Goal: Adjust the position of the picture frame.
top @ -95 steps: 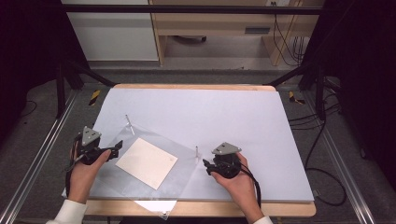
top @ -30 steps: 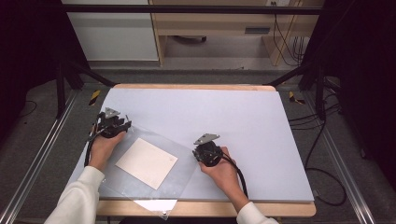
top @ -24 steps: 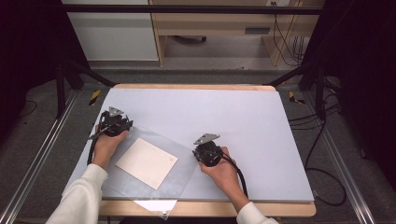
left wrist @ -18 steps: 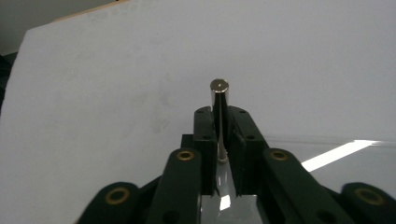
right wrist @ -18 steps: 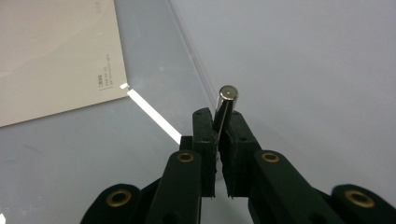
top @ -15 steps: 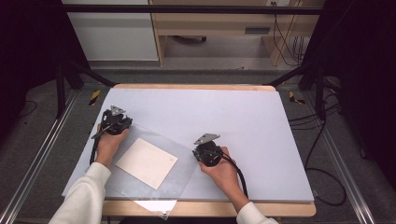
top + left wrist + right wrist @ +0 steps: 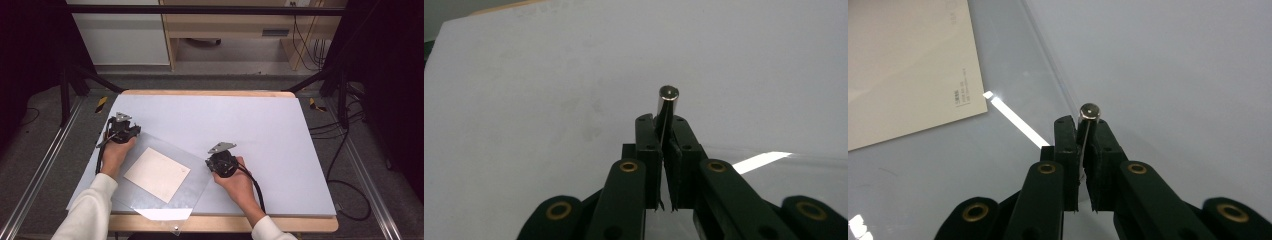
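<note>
Both grippers, left [image 7: 131, 131] and right [image 7: 216, 161], are clamped on metal pegs [image 7: 668, 98] at the clear sheet's [image 7: 200, 176] corners. Judging by this, the sheet with its paper card [image 7: 157, 173] is about to be lifted; both hands should rise together

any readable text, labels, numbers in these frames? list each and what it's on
Nothing can be quoted.
Cream card under the clear sheet: a few small printed lines run sideways near its edge, too small and blurred to read in the right gripper view.
Yellow-black striped markers on the floor beside the table: stripes, no lettering to be made out.
Both grippers: no markings to be made out.
</note>
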A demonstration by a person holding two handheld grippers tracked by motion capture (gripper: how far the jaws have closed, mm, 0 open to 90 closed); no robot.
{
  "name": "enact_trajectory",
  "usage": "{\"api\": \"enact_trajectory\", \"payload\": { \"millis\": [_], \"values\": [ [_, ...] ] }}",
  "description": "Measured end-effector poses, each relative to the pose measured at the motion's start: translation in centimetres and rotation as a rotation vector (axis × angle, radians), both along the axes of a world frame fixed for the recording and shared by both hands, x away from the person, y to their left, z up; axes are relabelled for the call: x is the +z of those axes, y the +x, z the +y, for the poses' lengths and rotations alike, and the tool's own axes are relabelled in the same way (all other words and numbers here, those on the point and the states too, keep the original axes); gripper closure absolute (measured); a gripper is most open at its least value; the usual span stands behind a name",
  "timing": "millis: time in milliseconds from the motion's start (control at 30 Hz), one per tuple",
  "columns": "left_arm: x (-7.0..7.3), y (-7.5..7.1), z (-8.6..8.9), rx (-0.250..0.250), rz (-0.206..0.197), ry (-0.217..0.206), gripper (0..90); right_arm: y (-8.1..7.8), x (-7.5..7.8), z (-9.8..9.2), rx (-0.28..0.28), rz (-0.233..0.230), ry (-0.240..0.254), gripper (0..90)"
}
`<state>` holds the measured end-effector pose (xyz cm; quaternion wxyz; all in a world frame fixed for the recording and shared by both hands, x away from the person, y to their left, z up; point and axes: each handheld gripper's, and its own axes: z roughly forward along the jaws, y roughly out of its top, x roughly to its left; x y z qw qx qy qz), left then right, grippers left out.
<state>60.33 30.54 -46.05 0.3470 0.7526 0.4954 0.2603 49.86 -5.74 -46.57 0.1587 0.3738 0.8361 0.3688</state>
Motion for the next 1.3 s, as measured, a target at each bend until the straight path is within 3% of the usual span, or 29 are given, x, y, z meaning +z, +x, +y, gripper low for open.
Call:
{"api": "enact_trajectory", "payload": {
  "millis": [200, 333, 500, 733, 867, 967, 1300],
  "values": [
    [2.5, -1.0, 0.4, -0.042, 0.011, -0.01, 84.9, -0.1, 1.7, -0.7, -0.003, 0.003, 0.033, 83.2],
    [4.4, -2.2, -0.1, -0.069, 0.014, -0.011, 85.0, -0.1, 3.7, -2.0, -0.017, -0.031, 0.025, 82.0],
    [6.2, -3.9, -1.7, -0.092, 0.005, -0.023, 84.9, 0.3, 6.6, -4.4, -0.036, -0.05, 0.023, 80.8],
    [7.8, -5.1, -5.9, -0.152, -0.001, -0.01, 84.9, 2.0, 9.4, -9.3, -0.082, -0.047, 0.025, 80.9],
    [7.7, -5.1, -8.4, -0.191, 0.011, 0.018, 84.9, 3.7, 9.4, -11.9, -0.127, -0.009, 0.023, 81.3],
    [7.0, -4.6, -9.7, -0.21, 0.031, 0.037, 84.9, 5.0, 8.5, -13.4, -0.152, 0.012, 0.013, 81.6],
    [4.7, -3.4, -11.5, -0.215, 0.07, 0.044, 84.6, 7.3, 5.6, -15.0, -0.198, 0.07, 0.014, 81.5]
  ]
}}
